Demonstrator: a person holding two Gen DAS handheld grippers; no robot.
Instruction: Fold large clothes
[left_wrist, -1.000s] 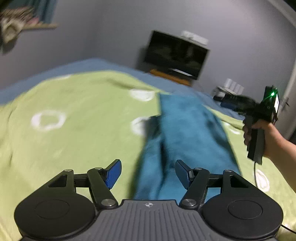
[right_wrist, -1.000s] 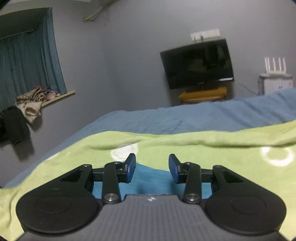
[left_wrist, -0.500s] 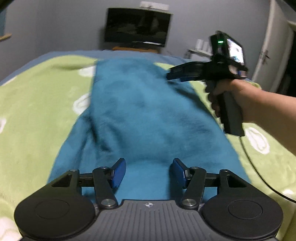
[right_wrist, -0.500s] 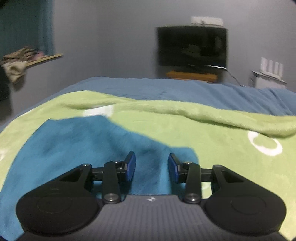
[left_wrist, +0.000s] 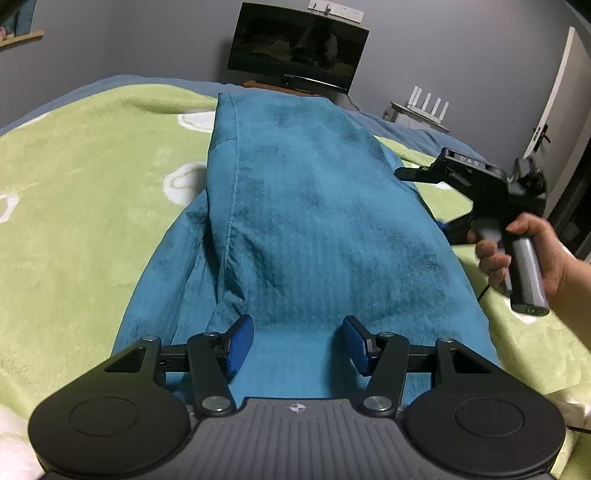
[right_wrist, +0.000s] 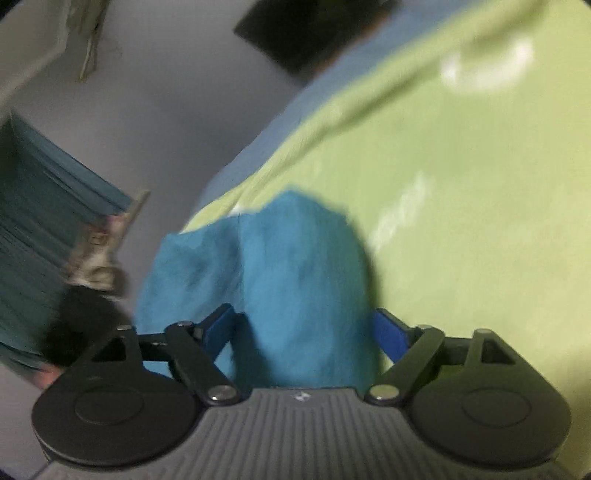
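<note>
Green fleece blanket (left_wrist: 74, 206) with white ring motifs covers the bed and fills the left of the left wrist view; a blue sheet (left_wrist: 122, 79) shows beyond its far edge. At centre lies the teal garment (left_wrist: 306, 221), folded into a long band that runs from just ahead of the left gripper (left_wrist: 297, 341) toward the far end of the bed, with a stitched seam down its left side and a lower layer spreading out to the left near the camera. The left gripper's jaws stand spread, blue pads (left_wrist: 240, 341) apart above the near end of the garment, with nothing held between them. Behind the bed, a dark television (left_wrist: 297, 48) hangs on the grey wall, and a white router (left_wrist: 428, 105) stands on a small table to its right. At far right, the right hand (left_wrist: 524, 254) holds the right gripper's handle, the tool (left_wrist: 472, 184) hovering beside the garment's right edge; a white door (left_wrist: 561, 107) stands behind it.

From the right wrist, the motion-blurred, tilted view shows teal curtains (right_wrist: 40, 221) at left, then the garment (right_wrist: 280, 280) lying between the widely parted jaws of the right gripper (right_wrist: 306, 332), then blanket (right_wrist: 461, 221) at right. Whether the pads touch the cloth cannot be told.
</note>
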